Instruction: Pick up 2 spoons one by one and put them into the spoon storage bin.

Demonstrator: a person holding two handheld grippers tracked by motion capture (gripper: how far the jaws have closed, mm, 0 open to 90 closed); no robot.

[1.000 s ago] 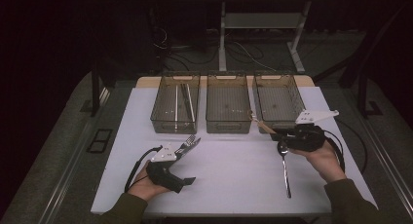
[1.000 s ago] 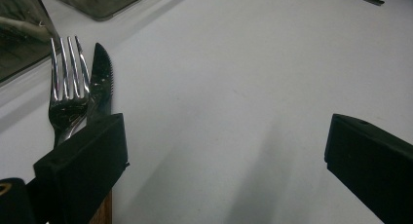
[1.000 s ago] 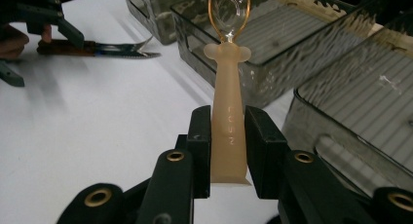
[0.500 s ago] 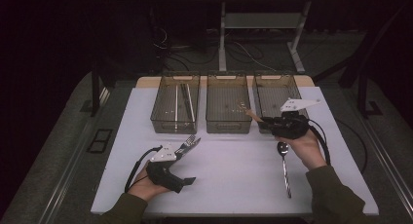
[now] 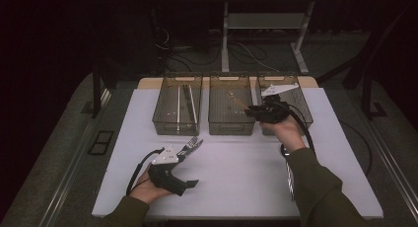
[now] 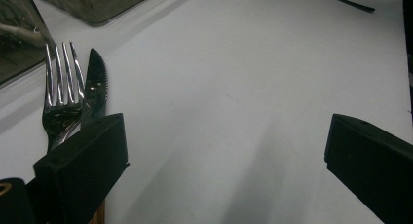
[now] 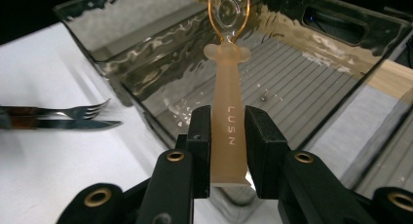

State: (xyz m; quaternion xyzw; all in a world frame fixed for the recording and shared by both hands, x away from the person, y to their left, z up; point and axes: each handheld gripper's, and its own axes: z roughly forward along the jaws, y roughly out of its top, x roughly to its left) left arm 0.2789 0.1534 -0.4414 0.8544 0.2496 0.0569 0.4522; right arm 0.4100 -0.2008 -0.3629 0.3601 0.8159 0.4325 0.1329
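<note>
My right gripper [image 5: 252, 110] is shut on the pale orange handle of a plastic spoon [image 5: 236, 99]. It holds the spoon over the near right part of the middle bin [image 5: 231, 129], tip pointing left and away. In the right gripper view, the pads clamp the spoon's handle [image 7: 228, 136], marked LUSN, above the bin's ribbed floor. My left gripper [image 5: 190, 167] rests on the table at the front left, jaws wide open with nothing between them. A fork [image 6: 61, 97] and a knife [image 6: 95, 87] lie side by side at its left jaw.
Three smoky clear bins stand in a row at the back; the left bin [image 5: 177, 129] holds several long utensils, and the right bin [image 5: 296, 91] is behind my right hand. A metal utensil [image 5: 290, 180] lies beside my right forearm. A cable [image 5: 135, 172] loops from the left gripper.
My right gripper has carried the spoon left and away from me, from the front of the right bin to over the middle bin. The left gripper has stayed put.
</note>
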